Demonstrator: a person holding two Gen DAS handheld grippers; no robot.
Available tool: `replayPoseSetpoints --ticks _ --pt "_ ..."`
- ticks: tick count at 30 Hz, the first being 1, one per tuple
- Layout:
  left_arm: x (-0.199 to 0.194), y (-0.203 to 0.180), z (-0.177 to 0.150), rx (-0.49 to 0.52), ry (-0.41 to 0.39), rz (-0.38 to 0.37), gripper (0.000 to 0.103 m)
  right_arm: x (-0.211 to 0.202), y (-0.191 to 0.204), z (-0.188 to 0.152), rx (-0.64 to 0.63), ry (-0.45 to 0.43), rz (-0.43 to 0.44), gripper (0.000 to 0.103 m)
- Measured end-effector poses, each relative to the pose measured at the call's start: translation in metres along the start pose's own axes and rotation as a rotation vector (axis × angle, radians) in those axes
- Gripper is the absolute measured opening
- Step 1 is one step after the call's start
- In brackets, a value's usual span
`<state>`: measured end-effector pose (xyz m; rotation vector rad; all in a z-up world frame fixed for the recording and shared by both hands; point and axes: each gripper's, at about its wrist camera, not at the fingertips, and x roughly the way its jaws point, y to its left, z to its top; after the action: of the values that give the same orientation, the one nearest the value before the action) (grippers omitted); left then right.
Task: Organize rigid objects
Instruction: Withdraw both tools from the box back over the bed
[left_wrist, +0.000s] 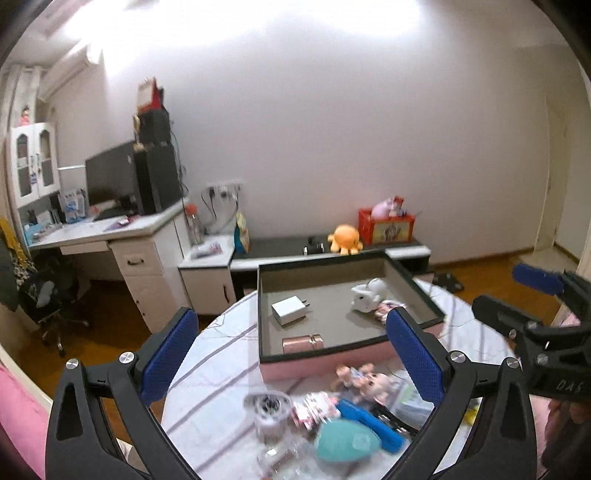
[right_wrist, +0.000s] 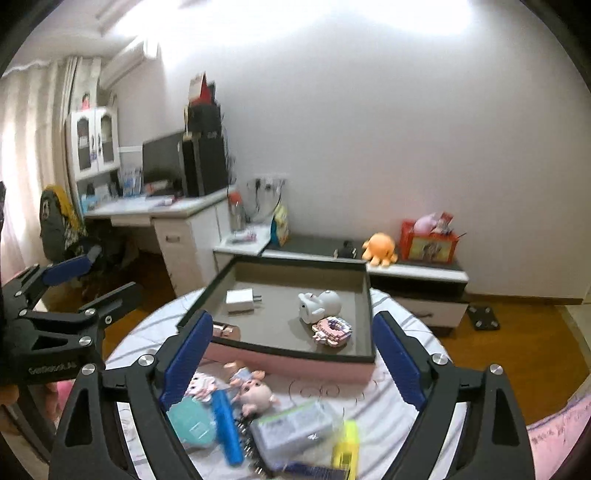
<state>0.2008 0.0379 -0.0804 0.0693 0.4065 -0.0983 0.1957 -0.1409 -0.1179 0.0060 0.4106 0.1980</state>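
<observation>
A pink tray with a grey inside stands on a round white table. In it lie a white charger, a white toy, a pink block figure and a rose-gold case. In front of the tray lies a pile: a doll, a blue bar, a teal piece, a clear packet and a yellow item. My left gripper and right gripper are open and empty above the pile.
A clear cup stands at the pile's left. Behind the table are a low cabinet with an orange plush and a red box, a desk with a monitor, and an office chair. The floor is wood.
</observation>
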Motion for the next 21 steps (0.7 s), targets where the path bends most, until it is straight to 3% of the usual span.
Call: replayPoseSetpoints --ticks 1,3,5,13,21 --pt "-0.008 -0.001 -0.004 -0.005 -0.009 -0.004 0.103 -0.009 0.003 -0.005 -0.001 -0.011 0.009 0.09" --pt "-0.028 -0.003 -0.013 -0.02 -0.024 -0.023 0.103 -0.031 0.009 -0.015 -0.001 -0.047 -0.017 0.103" --pt "-0.046 -0.004 -0.022 -0.029 -0.024 -0.02 0.103 -0.046 0.014 -0.025 -0.004 -0.067 -0.058 0.103" --pt "-0.093 -0.011 -0.038 -0.009 -0.058 0.015 0.103 -0.083 0.021 -0.05 0.018 -0.056 -0.068 0.103" --pt "-0.108 -0.021 -0.039 0.012 -0.087 -0.003 0.103 -0.111 0.02 -0.056 0.017 -0.082 -0.094 0.103"
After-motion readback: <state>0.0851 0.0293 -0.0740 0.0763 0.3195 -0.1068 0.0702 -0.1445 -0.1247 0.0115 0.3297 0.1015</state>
